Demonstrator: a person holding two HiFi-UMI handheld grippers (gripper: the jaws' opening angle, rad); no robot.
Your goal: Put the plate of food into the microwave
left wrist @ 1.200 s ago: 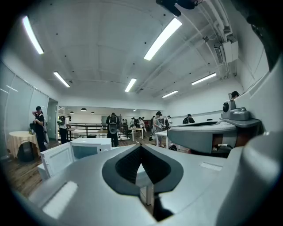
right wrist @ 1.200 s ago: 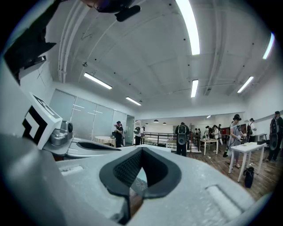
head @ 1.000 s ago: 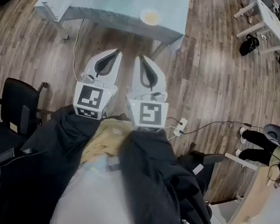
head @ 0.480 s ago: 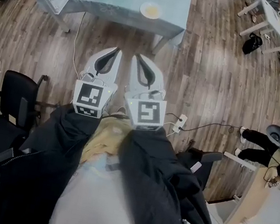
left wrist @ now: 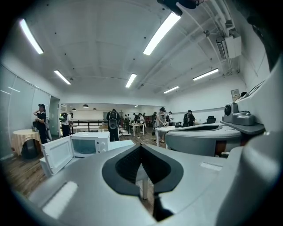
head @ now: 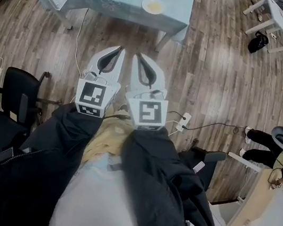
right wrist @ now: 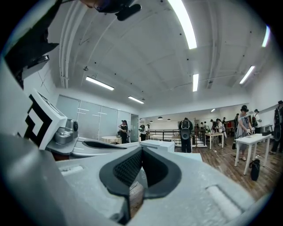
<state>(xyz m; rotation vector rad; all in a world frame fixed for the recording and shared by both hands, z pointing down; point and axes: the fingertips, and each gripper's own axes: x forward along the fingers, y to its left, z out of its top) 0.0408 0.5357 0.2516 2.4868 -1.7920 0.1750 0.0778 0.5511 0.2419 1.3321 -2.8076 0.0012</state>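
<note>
Fingers together, empty, left gripper beside right gripper, level, facing table

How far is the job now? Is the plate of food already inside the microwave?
Done: only the door of the microwave stands open. In hand: nothing; the left gripper and the right gripper are both shut and empty, over the floor short of the table. Left: the plate of food sits on the table beside the microwave; it must be reached, picked up and put inside.
</note>
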